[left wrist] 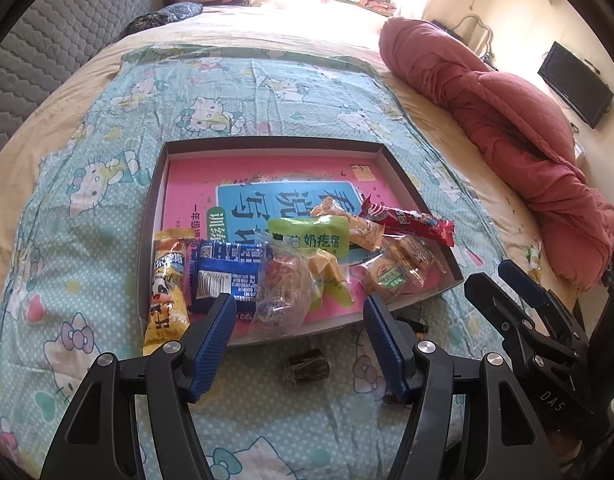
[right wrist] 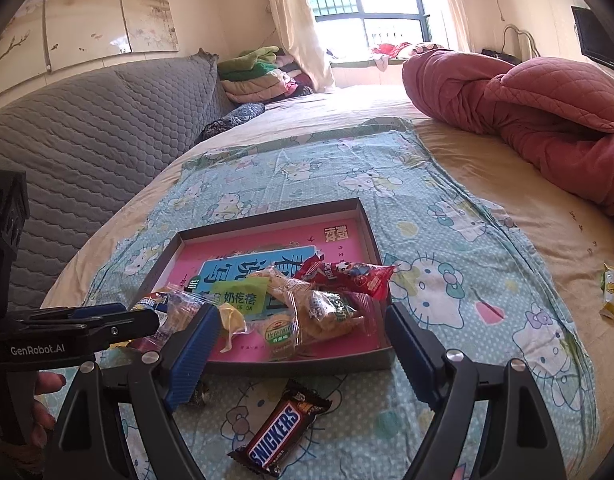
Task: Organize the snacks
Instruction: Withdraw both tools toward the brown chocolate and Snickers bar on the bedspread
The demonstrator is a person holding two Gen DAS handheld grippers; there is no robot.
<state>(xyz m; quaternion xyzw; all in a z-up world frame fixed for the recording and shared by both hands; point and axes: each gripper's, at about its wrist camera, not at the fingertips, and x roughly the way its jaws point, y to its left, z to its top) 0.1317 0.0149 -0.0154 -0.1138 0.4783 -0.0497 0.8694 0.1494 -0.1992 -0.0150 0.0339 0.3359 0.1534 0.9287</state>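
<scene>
1. Grey-walled shallow tray [left wrist: 381,151] lies on a patterned cat-print cloth [left wrist: 107,208] spread over the bed [left wrist: 427,96]; a pink printed sheet with a blue panel lines the tray floor.
2. Snacks sit heaped in the tray's near half. Left wrist view, going from 9 o'clock to 3 o'clock across the heap: yellow cow-print packet [left wrist: 167,280] leaning over the left wall, blue wrapped biscuit pack [left wrist: 227,272], clear bag of sweets [left wrist: 283,288], green-labelled packet [left wrist: 309,236], clear biscuit packs [left wrist: 391,272], red bar wrapper [left wrist: 407,220] at the far right.
3. Snickers bar [right wrist: 281,436] lies outside the tray on the cloth, at 6 o'clock from the tray's near wall, well apart from the heap. A small dark wrapped piece [left wrist: 307,366] also lies on the cloth just below the near wall.
4. Two small yellow packets [right wrist: 611,296] lie on the bare bedsheet at 3 o'clock, far from the tray.
5. Left tongs [left wrist: 299,332]: spread partway apart, nothing between the blue pads; they hang above the tray's near edge, touching no packet.
6. Right tongs [right wrist: 303,344]: spread wide, holding nothing; they frame the tray's near wall, the Snickers bar below and between them but untouched.
7. Pink quilt [right wrist: 527,112] is bundled at 2 o'clock on the bed. Fingers of a hand [right wrist: 43,384] show at the left edge in the right wrist view, on the left tool's grip.
</scene>
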